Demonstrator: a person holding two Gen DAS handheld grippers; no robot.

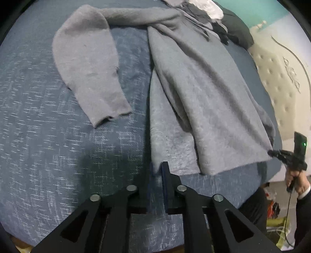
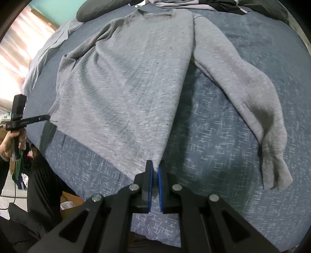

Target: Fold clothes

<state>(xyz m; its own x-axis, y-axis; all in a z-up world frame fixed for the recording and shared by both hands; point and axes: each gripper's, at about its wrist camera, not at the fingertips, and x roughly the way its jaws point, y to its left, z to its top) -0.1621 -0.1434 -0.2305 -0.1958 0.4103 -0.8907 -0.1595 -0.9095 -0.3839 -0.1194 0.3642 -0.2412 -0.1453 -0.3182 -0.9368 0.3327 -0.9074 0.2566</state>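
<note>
A grey sweater (image 1: 204,87) (image 2: 126,87) lies spread on a blue bedspread (image 1: 48,146) (image 2: 213,155), collar at the far end. My left gripper (image 1: 157,168) pinches one bottom hem corner with its jaws narrow; in the right wrist view it (image 2: 47,117) holds that corner taut at the bed's left edge. My right gripper (image 2: 155,169) is shut on the other hem corner, the cloth between its blue pads, and shows in the left wrist view (image 1: 271,152) at the far right. The hem stretches between both, slightly off the bed. One sleeve (image 1: 87,68) (image 2: 243,87) lies flat beside the body.
A heap of other clothes (image 1: 204,7) and a dark pillow (image 1: 237,29) (image 2: 93,9) sit at the far end of the bed. A cream tufted panel (image 1: 276,77) stands beside the bed. A person's hand (image 1: 297,181) (image 2: 11,140) grips each handle; clutter lies on the floor below.
</note>
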